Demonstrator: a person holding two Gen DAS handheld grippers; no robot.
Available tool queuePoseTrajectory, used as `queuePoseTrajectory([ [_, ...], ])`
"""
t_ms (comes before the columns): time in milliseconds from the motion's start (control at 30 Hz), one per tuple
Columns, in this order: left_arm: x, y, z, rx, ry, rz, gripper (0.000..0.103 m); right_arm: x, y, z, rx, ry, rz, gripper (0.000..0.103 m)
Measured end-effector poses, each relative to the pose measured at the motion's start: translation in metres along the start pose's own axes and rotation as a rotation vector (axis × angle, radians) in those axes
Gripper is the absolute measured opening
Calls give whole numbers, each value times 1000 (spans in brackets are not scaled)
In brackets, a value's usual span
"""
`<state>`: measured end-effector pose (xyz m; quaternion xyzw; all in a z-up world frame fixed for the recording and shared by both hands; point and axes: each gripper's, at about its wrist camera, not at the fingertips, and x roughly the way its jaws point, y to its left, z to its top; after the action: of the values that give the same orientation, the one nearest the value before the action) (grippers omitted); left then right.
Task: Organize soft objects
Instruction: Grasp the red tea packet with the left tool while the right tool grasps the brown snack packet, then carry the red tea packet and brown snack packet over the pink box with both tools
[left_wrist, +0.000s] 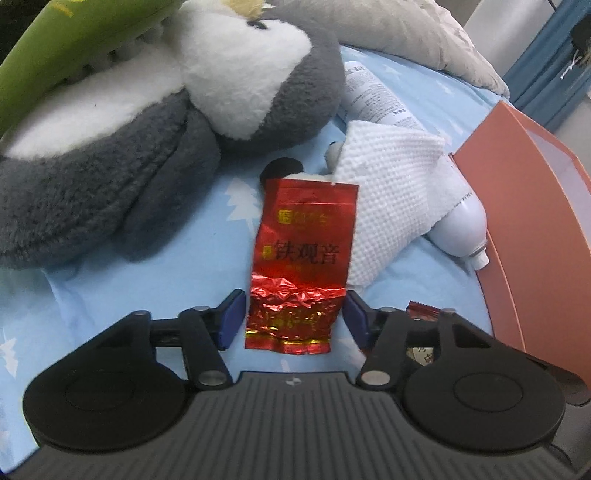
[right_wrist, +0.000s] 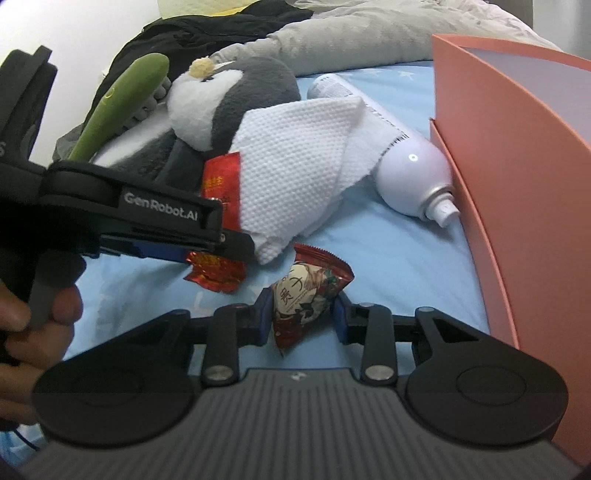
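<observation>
My left gripper (left_wrist: 295, 317) is shut on a red foil tea packet (left_wrist: 301, 258), held just above the blue sheet; it also shows from the side in the right wrist view (right_wrist: 229, 243) with the packet (right_wrist: 218, 273). My right gripper (right_wrist: 303, 317) is shut on a dark red snack packet (right_wrist: 308, 295). A grey and white plush penguin (left_wrist: 129, 147) lies at the back left, also in the right wrist view (right_wrist: 221, 103). A white textured cloth (left_wrist: 388, 192) lies over a white spray bottle (left_wrist: 461, 229).
An orange box (right_wrist: 517, 166) stands at the right, open at the top. A green plush (right_wrist: 118, 107) leans behind the penguin. A grey quilt (right_wrist: 351, 40) and dark clothing (right_wrist: 184, 33) lie at the back of the bed. The sheet (right_wrist: 388, 277) is light blue.
</observation>
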<state>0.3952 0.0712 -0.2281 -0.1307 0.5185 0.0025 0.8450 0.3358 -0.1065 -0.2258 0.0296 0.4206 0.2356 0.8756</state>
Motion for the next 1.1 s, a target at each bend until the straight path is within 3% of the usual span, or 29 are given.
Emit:
queuePoseTrajectory([
  [433,-34,-12,-31,-2,-16,16,59,-27,1,-6,-2,-21,-18,36],
  [1100,-149,-34,-116,-15,-98,8,59,-138,11,-51,-12,-83,-32,36],
])
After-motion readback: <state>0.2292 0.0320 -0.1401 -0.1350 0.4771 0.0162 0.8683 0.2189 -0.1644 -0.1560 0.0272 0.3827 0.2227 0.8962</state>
